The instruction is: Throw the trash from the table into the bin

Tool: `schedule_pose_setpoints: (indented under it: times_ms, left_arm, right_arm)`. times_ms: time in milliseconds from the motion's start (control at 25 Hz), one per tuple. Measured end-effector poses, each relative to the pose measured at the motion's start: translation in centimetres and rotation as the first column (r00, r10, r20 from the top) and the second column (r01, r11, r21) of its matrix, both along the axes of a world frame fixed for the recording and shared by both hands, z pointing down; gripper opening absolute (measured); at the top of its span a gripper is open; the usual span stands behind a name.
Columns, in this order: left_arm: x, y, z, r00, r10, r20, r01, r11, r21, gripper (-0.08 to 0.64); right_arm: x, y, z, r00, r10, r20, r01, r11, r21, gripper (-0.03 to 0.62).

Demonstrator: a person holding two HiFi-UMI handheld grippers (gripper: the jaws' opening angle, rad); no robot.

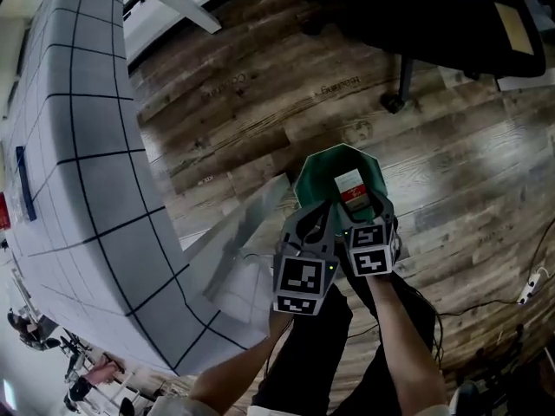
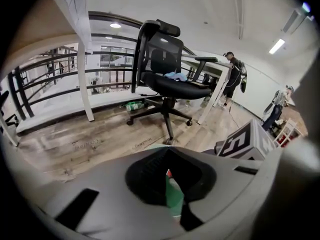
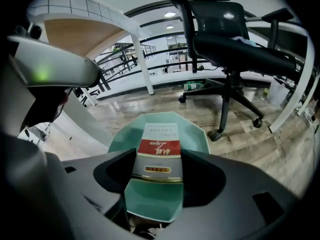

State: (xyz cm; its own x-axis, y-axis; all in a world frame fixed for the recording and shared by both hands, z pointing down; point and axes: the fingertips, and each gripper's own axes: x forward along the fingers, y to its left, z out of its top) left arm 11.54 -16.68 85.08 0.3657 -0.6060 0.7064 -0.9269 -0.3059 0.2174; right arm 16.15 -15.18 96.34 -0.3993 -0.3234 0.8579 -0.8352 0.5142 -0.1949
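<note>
A green bin (image 1: 323, 180) stands on the wood floor beside the white table (image 1: 95, 163). Both grippers hang side by side just over its near rim. My right gripper (image 1: 357, 208) is shut on a red and white box (image 1: 350, 189), which sits upright over the bin's opening. In the right gripper view the box (image 3: 157, 151) is squeezed between the two jaws (image 3: 157, 160), with the bin (image 3: 125, 139) behind it. My left gripper (image 1: 312, 219) has its jaws shut with nothing in them. Through its narrow gap (image 2: 167, 156) a strip of the green bin (image 2: 174, 196) shows.
A black office chair (image 1: 434, 16) stands past the bin on its wheeled base (image 3: 235, 109). The table's slanted white leg (image 1: 247, 224) reaches the floor left of the bin. Cables (image 1: 486, 306) lie at the right. Two people (image 2: 234, 76) stand far off.
</note>
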Motion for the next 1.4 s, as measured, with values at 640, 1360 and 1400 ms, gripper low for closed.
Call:
schedule_pose_setpoints:
  times_ms: [640, 1360, 1400]
  left_arm:
    - [5.0, 0.8, -5.5, 0.995, 0.102, -0.01, -0.102, 0.995, 0.005, 0.025]
    - [5.1, 7.0, -23.0, 0.993, 0.118, 0.022, -0.118, 0.993, 0.01, 0.025]
    - [4.9, 7.6, -23.8, 0.993, 0.119, 0.027, -0.119, 0.993, 0.01, 0.025]
  right_arm:
    - [3.5, -0.4, -6.7, 0.994, 0.105, 0.007, -0.105, 0.994, 0.039, 0.388]
    - [4.6, 4.9, -26.9, 0.978, 0.208, 0.008, -0.208, 0.974, 0.09, 0.243]
    - [4.6, 5.3, -28.0, 0.978, 0.209, 0.003, -0.208, 0.973, 0.1, 0.208]
